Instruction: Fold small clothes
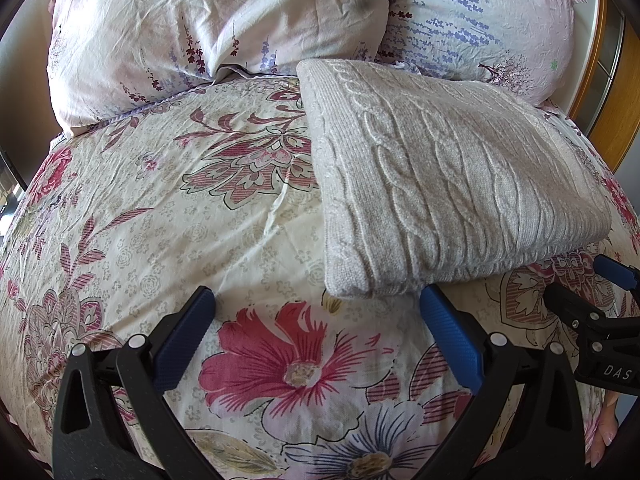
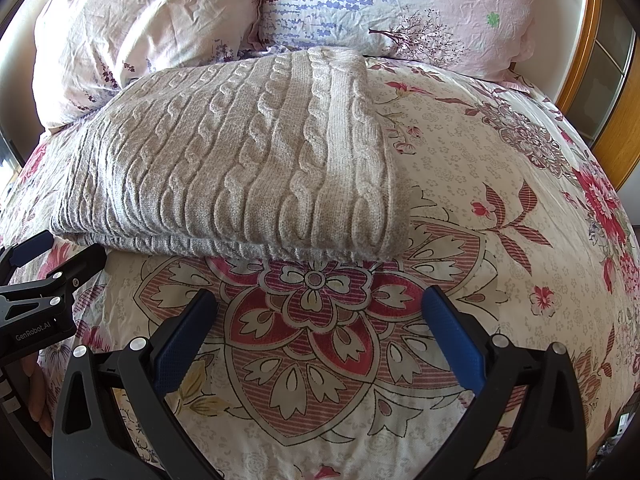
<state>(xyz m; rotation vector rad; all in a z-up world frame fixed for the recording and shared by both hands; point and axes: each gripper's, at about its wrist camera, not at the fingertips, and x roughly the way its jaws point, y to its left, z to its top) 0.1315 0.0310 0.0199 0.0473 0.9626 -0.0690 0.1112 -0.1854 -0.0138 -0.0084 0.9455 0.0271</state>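
The grey cable-knit sweater lies folded in a thick rectangle on the flowered bedspread, just in front of the pillows, and both the left gripper and the right gripper hover near its front edge, fingers spread wide, holding nothing. It looks soft, bulky and floppy, likely to sag and spill open if lifted by one layer. Best bet is pinching through all layers at the near corners.
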